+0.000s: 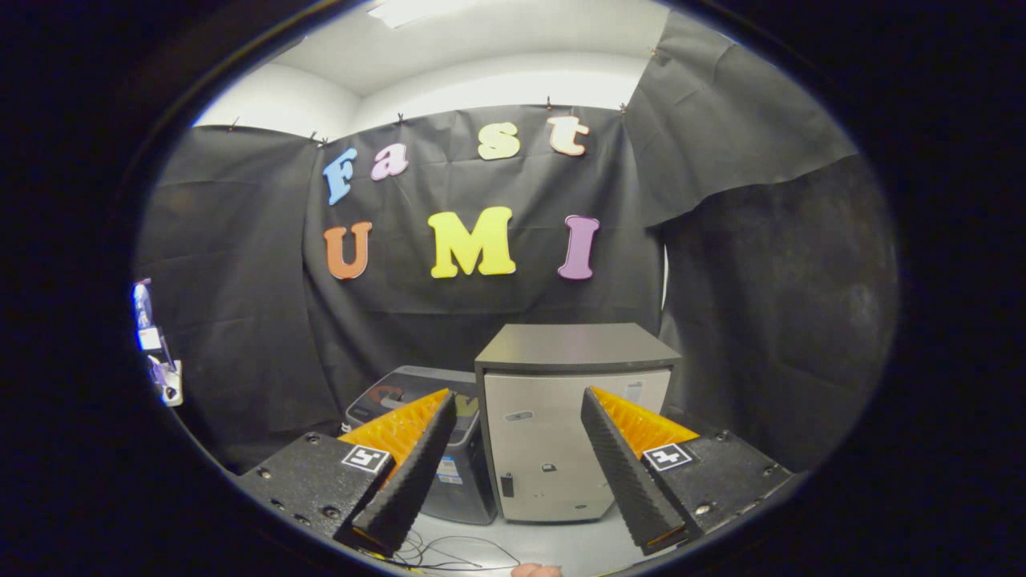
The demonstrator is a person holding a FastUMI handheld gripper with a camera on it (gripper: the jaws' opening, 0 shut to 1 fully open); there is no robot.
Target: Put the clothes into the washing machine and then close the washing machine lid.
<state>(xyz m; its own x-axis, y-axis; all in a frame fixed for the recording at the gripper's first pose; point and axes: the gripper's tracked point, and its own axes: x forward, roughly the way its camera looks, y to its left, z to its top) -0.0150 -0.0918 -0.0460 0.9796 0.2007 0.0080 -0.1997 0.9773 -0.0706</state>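
Observation:
My gripper (517, 397) is open, held in the air with nothing between its orange and black fingers (409, 457). Beyond the left finger stands a low dark grey machine (413, 393) with a flat lid lying down on top; part of it is hidden behind that finger. Right beside it, straight ahead between the fingers, is a taller beige cabinet (553, 449) with a dark top and a closed front door. I see no clothes.
Both units stand on a white surface (561, 545) against the black cloth wall. Thin cables (449, 553) lie on the surface near the fingers' base. A person's fingertip (535, 570) shows just below. A small device (156, 353) hangs at the far left.

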